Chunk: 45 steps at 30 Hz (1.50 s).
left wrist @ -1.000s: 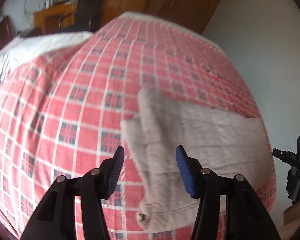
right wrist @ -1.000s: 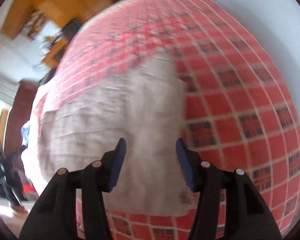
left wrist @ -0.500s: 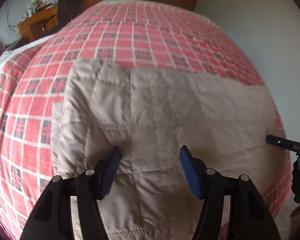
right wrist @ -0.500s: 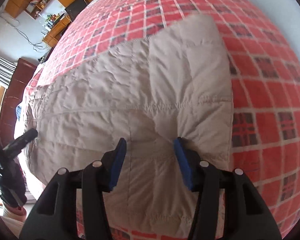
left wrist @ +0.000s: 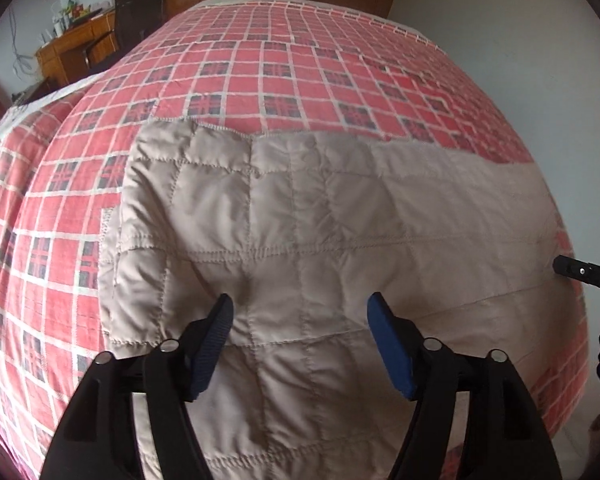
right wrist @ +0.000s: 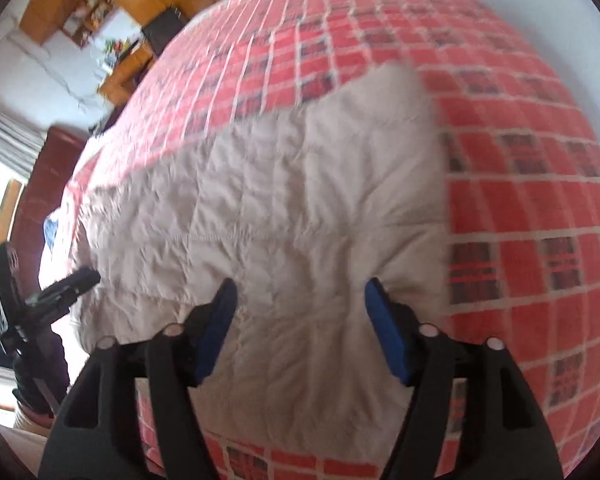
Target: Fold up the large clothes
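Beige quilted garment (left wrist: 320, 248), one piece, is lying flat on one bed with a red plaid sheet (left wrist: 260, 60), near the bed's front edge. I'm seeing it in both wrist views; right view is blurred, so stitching detail there is hard to read.

Two grippers. Left gripper (left wrist: 300, 320) is hovering over the garment's left part, jaws spread wide, nothing between the blue pads (left wrist: 392, 344). Right gripper (right wrist: 298, 308) is sitting over the garment's right end, jaws also wide, nothing clamped; fabric is puckering toward the right pad (right wrist: 386, 332), which seems to be touching it, though I cannot tell for sure through the blur.

Each gripper is showing at the edge of the other's view.

One wooden desk (left wrist: 76, 46) with clutter on top is standing beyond the bed's far left corner, one dark chair (left wrist: 138, 12) beside it. No containers in view.
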Each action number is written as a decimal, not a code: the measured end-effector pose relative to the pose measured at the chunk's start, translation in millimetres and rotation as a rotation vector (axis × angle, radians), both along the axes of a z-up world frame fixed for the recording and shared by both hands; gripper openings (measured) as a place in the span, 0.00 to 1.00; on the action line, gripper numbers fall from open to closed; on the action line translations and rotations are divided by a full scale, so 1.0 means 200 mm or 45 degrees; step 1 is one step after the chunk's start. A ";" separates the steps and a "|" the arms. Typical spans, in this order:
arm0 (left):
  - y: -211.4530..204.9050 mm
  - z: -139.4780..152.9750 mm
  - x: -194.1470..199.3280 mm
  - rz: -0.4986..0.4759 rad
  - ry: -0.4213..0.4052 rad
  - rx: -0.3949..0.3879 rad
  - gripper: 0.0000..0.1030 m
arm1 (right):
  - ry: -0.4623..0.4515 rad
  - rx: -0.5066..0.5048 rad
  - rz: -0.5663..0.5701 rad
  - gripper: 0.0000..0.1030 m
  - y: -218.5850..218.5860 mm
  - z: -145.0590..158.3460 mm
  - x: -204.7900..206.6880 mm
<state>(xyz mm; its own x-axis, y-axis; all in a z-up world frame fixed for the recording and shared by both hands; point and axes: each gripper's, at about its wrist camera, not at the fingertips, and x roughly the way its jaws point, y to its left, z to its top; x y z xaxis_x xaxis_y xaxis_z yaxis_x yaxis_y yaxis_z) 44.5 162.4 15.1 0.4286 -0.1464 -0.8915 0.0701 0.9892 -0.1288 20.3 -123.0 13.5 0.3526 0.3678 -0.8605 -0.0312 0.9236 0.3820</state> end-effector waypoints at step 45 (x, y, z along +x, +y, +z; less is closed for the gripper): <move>-0.09 -0.13 0.05 0.006 0.062 0.094 0.85 | 0.253 0.339 -0.037 0.29 -0.16 -0.33 0.05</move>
<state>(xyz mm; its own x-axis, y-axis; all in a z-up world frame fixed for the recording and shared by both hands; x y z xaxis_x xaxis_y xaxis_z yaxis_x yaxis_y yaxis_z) 54.0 143.8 -11.2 0.3850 -0.0778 -0.9197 0.0605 0.9964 -0.0589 29.6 -155.2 -53.0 0.2007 0.5813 -0.7886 0.0928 0.7900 0.6060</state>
